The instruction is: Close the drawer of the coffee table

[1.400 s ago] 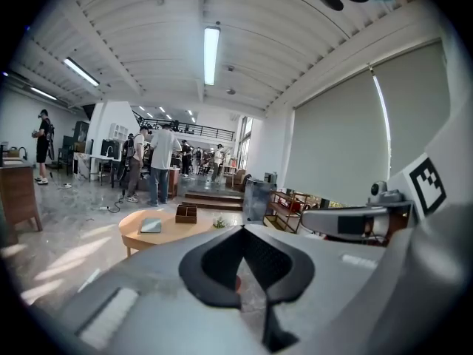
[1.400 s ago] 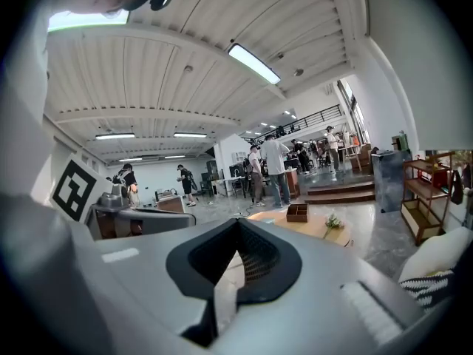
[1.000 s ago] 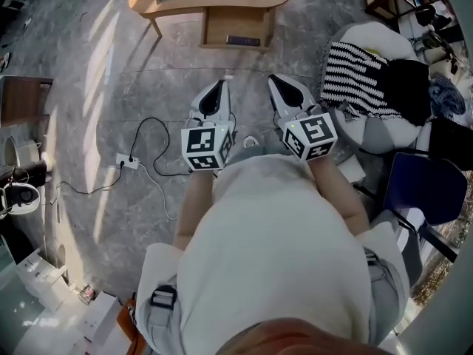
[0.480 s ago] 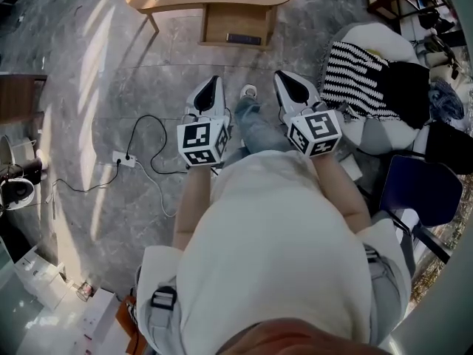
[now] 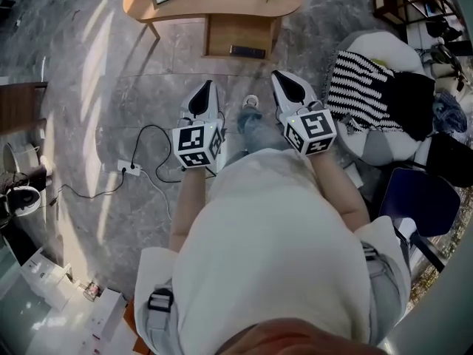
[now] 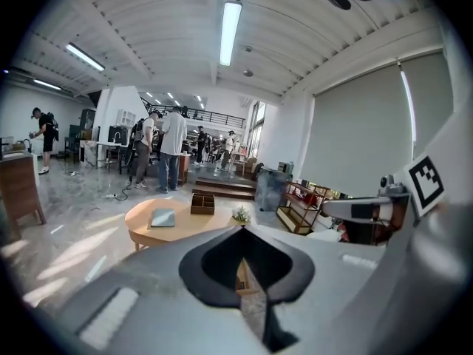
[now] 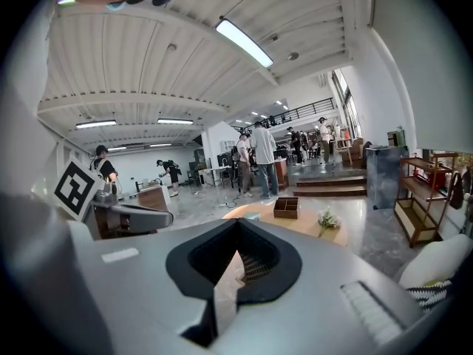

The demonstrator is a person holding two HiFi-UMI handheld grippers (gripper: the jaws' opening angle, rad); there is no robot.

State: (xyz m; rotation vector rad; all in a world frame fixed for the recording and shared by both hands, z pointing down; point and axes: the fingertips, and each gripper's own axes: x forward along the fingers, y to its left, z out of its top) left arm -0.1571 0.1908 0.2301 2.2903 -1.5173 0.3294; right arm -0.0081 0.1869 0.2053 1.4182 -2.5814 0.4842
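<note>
Both grippers have advanced toward the coffee table (image 5: 222,2) since the earlier frame, and a shoe (image 5: 251,100) now shows between them. Left gripper (image 5: 207,91) and right gripper (image 5: 283,82): jaws fully together, nothing held. The drawer (image 5: 240,32) stands open under the tabletop, well ahead of both. Its rear is hidden, and the table's far edge is cut off. A dark strip (image 5: 247,51) at its near edge cannot be identified. Floor (image 5: 111,87): grey stone tile with sunlit patches.

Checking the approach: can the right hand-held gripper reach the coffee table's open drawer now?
Probably not yet: the right hand-held gripper hangs short of the drawer, with only bare floor between, so nothing blocks the way.
</note>
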